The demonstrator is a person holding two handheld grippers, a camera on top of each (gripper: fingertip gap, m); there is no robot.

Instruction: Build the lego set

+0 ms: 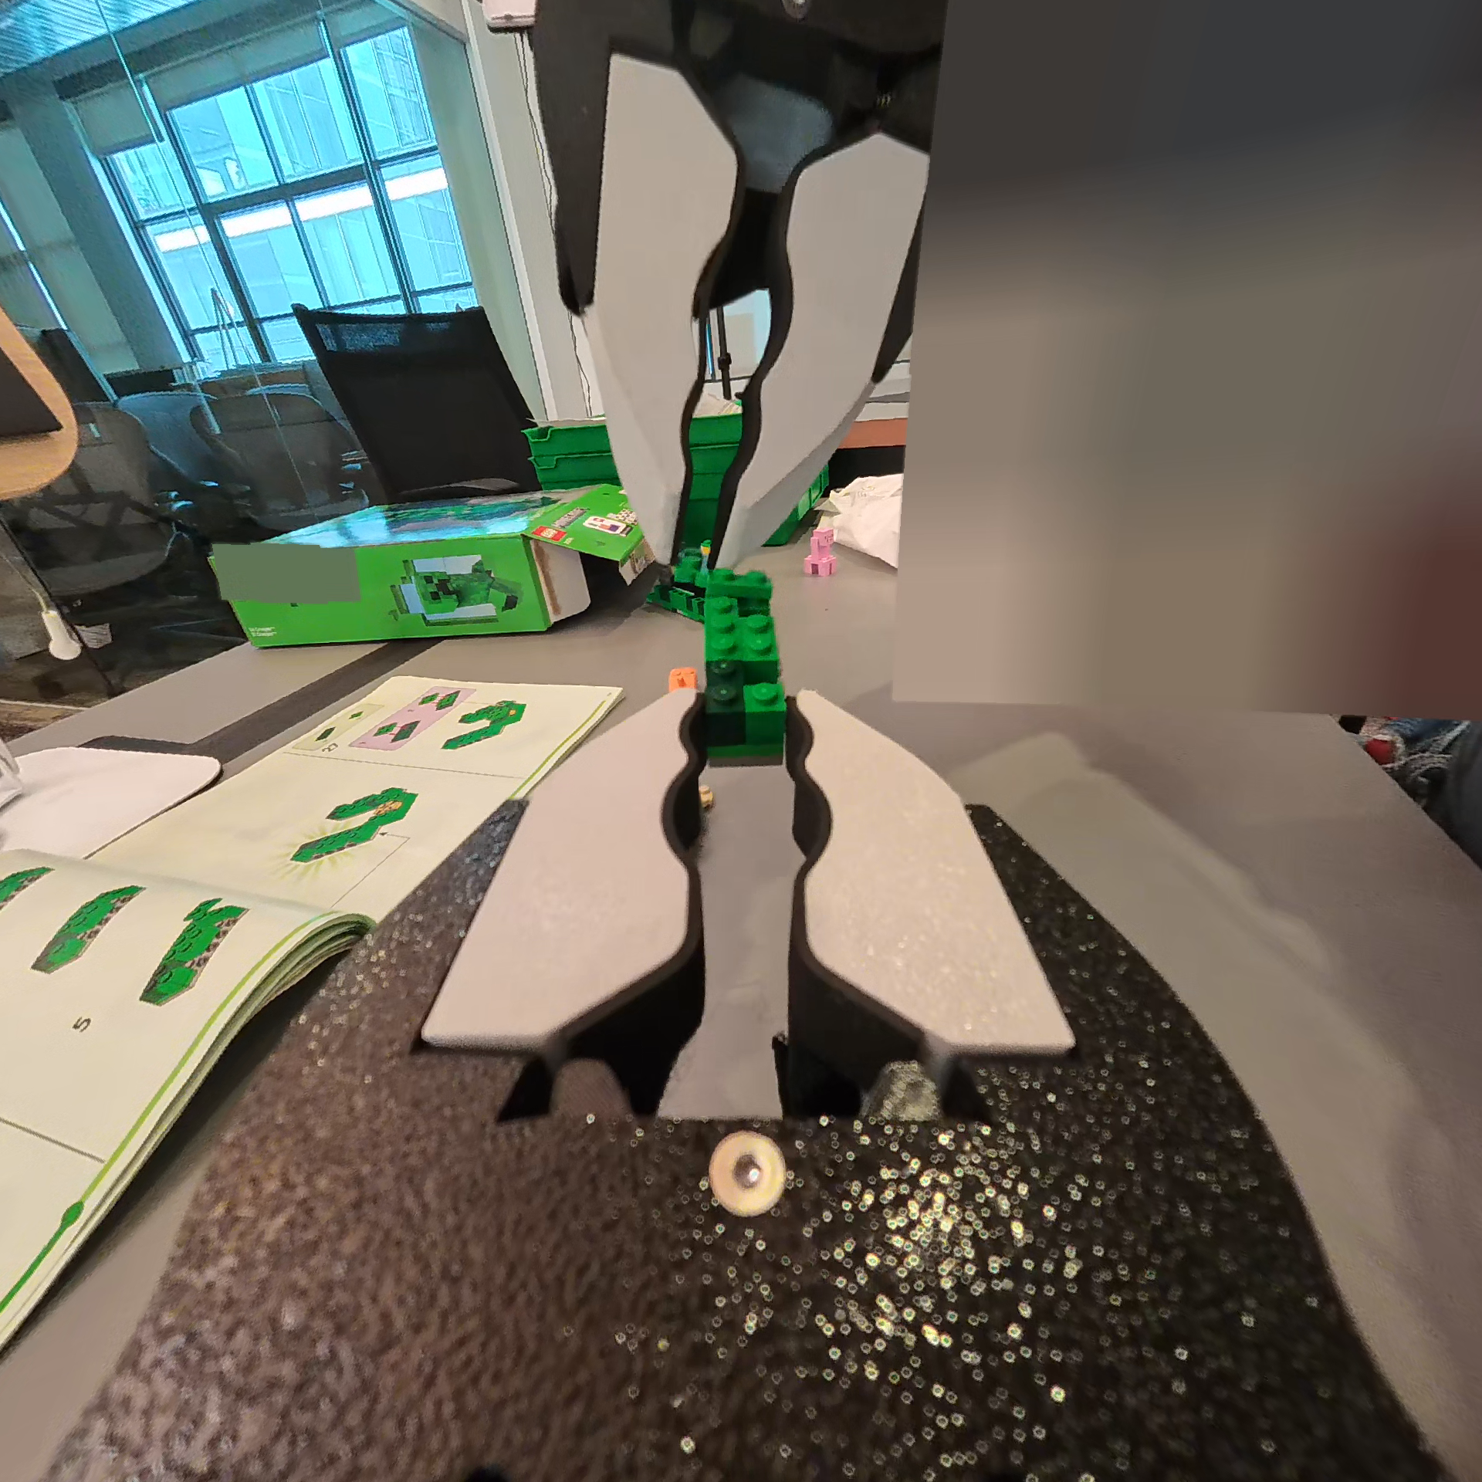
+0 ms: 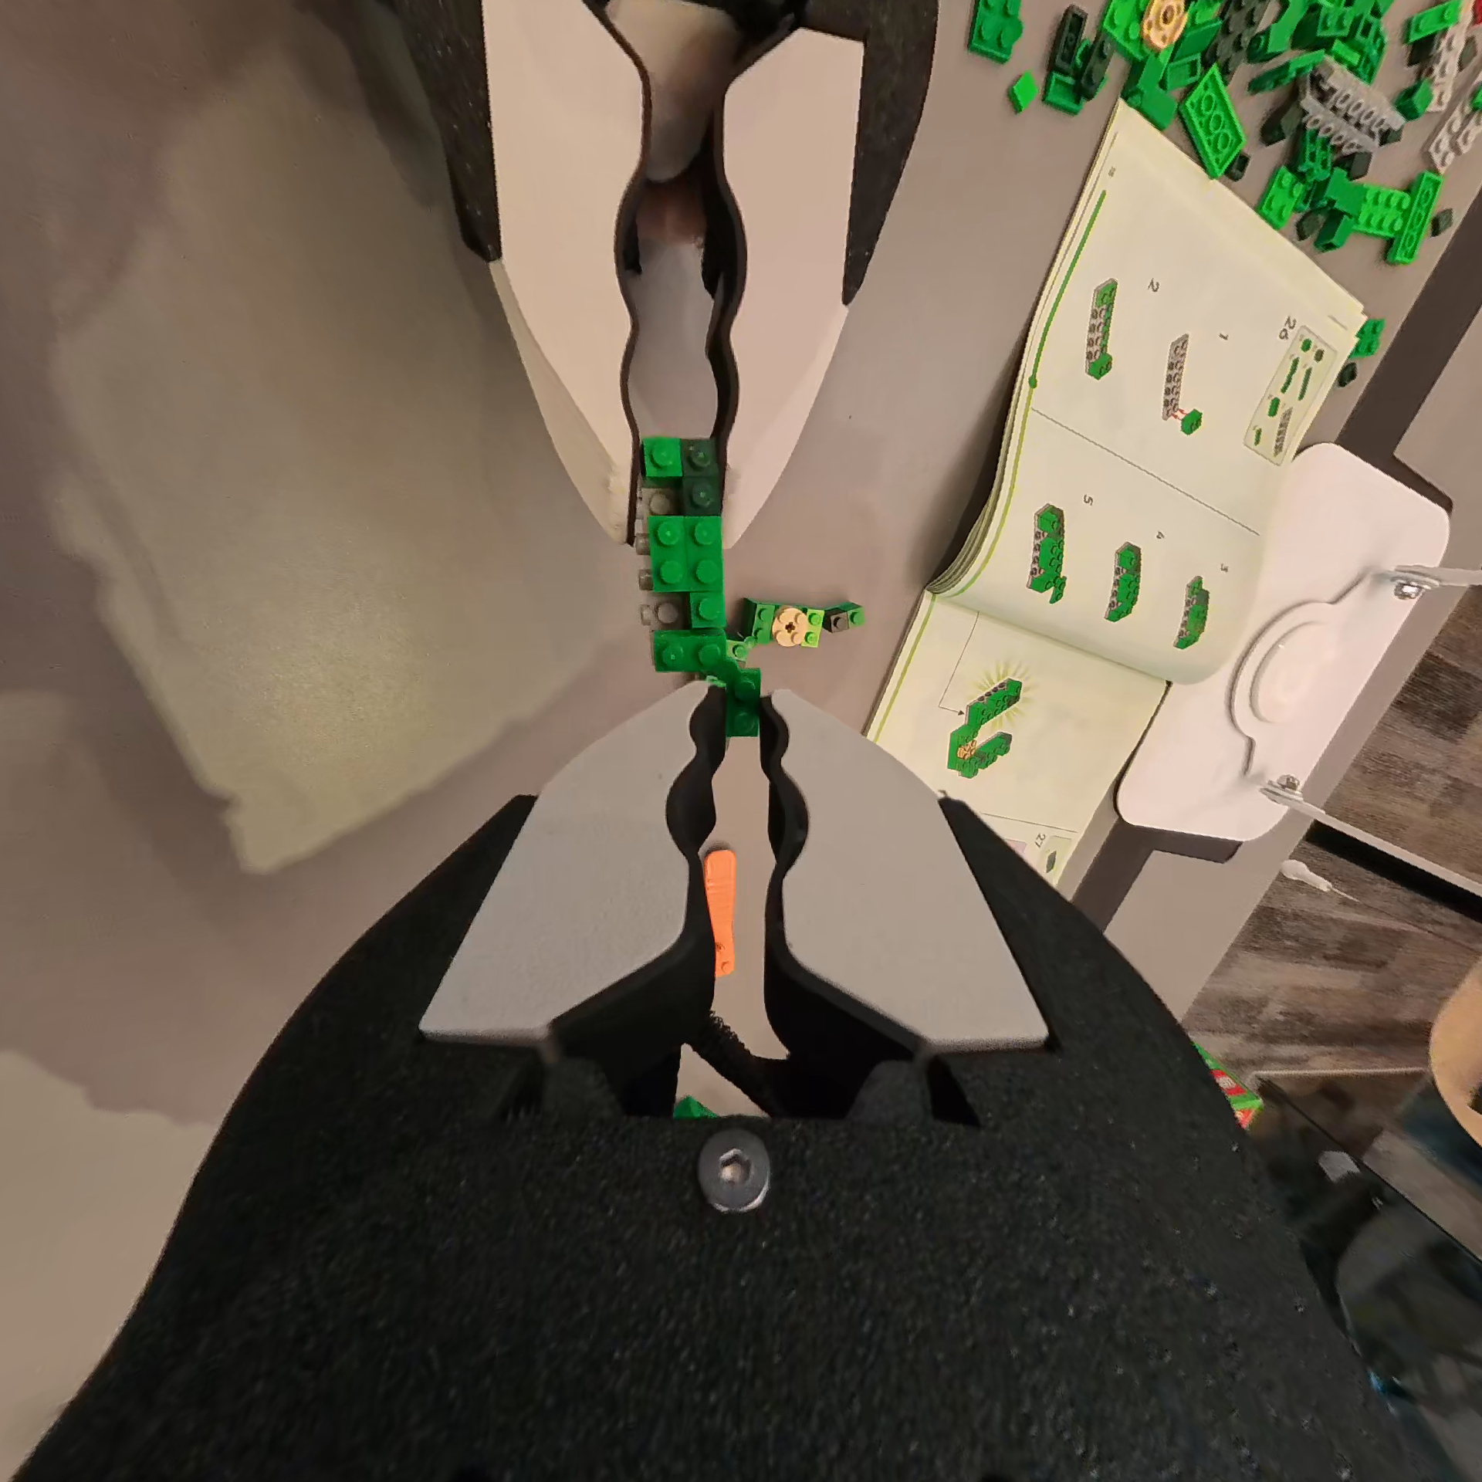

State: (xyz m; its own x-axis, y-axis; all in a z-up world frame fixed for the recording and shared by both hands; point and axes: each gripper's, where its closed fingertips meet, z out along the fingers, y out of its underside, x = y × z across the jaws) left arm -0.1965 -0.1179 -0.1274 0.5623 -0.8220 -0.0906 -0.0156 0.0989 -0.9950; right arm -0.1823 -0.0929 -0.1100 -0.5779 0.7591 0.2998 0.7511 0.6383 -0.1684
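Left gripper [image 1: 744, 706] and right gripper [image 2: 734, 702] pinch opposite ends of green brick strip [image 2: 686, 553].

Your brick strip [image 2: 682, 561] spans between both sets of fingers [image 2: 633, 762]; the booklet [image 2: 1123, 513] lies on the surface [image 2: 802, 577] right of them.

Bright daylight from the tall glass windows [image 1: 265, 184] behind the green cardboard box [image 1: 401, 589]. Glitter glare on the left gripper's [image 1: 742, 722] black speckled body. Soft shadows across the grey tabletop [image 2: 281, 561]. Strong fisheye stretch at edges; slight blur near frame borders.
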